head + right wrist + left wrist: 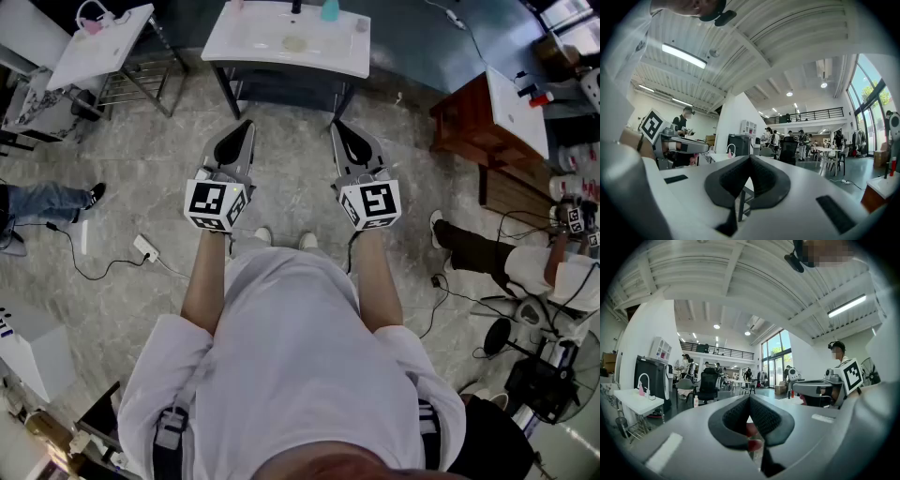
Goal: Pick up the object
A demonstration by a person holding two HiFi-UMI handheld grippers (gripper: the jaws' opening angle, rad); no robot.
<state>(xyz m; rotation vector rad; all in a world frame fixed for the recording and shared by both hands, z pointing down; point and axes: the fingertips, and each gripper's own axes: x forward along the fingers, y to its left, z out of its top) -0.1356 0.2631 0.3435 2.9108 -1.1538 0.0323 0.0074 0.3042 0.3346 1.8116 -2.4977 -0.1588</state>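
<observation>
In the head view I hold both grippers out in front of me over the floor, their jaws pointing at a white washbasin table [352, 58]. A teal bottle [330, 9], a dark item [296, 7] and a pale round thing [294, 43] in the basin rest on it. My left gripper [247, 125] is shut with nothing in it, short of the table's front edge. My right gripper [337, 126] is also shut and empty, level with the left. In each gripper view the black pads meet at the tip, on the left gripper [749, 397] and on the right gripper [750, 157].
A second white basin stand [98, 42] is at the far left and a brown wooden cabinet [473, 122] at the right. A power strip with cable [145, 248] lies on the floor to my left. A person's legs [47, 202] show at the left, another person [487, 248] sits at the right.
</observation>
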